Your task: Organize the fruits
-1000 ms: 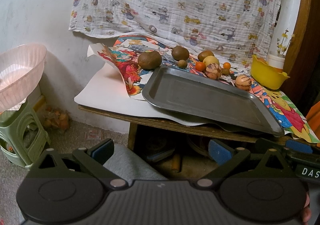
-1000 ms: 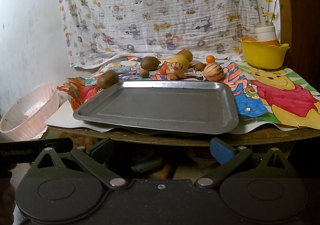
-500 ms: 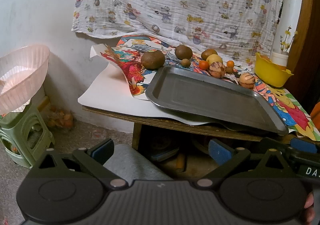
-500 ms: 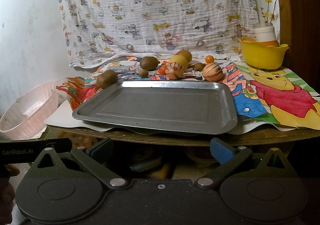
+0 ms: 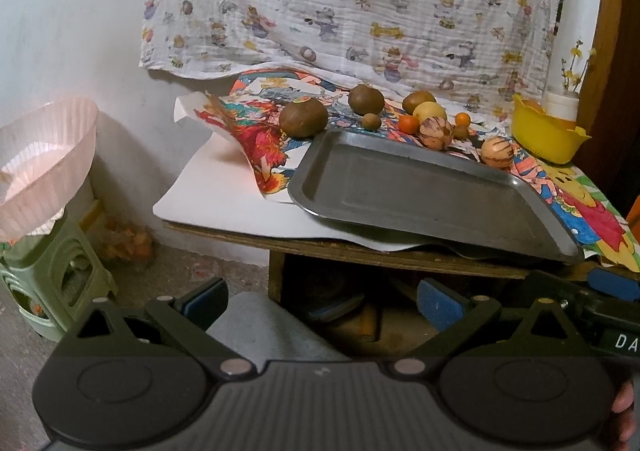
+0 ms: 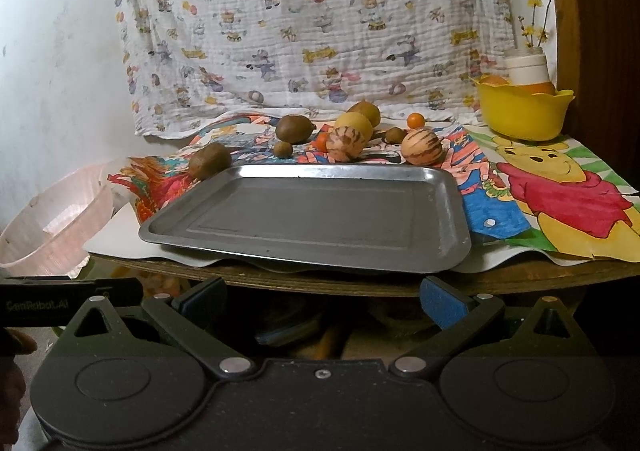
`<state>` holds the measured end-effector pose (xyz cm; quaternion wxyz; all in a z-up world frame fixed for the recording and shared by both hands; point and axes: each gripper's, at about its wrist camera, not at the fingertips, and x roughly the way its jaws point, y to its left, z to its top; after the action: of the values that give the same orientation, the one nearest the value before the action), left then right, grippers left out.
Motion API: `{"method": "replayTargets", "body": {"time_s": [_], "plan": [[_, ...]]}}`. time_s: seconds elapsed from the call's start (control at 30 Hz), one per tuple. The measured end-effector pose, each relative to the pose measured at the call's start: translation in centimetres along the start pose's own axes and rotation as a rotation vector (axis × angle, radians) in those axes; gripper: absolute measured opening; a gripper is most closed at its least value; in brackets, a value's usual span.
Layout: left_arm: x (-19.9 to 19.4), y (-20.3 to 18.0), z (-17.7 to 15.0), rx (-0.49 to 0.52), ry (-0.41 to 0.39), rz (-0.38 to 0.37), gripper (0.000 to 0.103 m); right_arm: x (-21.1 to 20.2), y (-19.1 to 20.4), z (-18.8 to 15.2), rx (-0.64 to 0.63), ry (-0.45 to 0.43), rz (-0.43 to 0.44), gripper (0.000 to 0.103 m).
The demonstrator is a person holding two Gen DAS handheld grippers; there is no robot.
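Both handheld tools hang below the front edge of the wooden surface [image 6: 520, 279], the left gripper [image 5: 320, 299] and the right gripper [image 6: 322, 297] each with jaws apart and holding nothing. An empty rectangular metal tray [image 6: 444, 211] lies at the front edge on colourful cartoon posters [image 6: 560, 187]. Behind its far rim sit brown, yellow, orange and striped round fruits [image 6: 344, 145], with a yellow plastic bowl [image 6: 520, 115] at the back right corner.

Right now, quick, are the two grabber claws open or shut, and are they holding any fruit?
Left gripper: open, holding nothing, in front of the table, short of the tray.
Right gripper: open, holding nothing, also short of the tray.
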<state>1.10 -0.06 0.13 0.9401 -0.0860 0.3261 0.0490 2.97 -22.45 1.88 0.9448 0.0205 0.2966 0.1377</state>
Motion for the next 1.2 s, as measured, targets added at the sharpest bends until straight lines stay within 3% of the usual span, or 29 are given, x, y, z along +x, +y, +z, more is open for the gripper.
{"method": "replayTargets", "body": {"time_s": [0.73, 1.2], "plan": [[1.2, 0.8, 3.1, 0.057, -0.034, 0.066, 0.102, 0.2, -0.1, 1.5, -0.046, -0.094, -0.034, 0.103], [5.1, 4.0, 7.5, -0.008, -0.039, -0.017, 0.102, 4.9, -0.3, 3.4, -0.051, -0.037, -0.048, 0.103]]}}
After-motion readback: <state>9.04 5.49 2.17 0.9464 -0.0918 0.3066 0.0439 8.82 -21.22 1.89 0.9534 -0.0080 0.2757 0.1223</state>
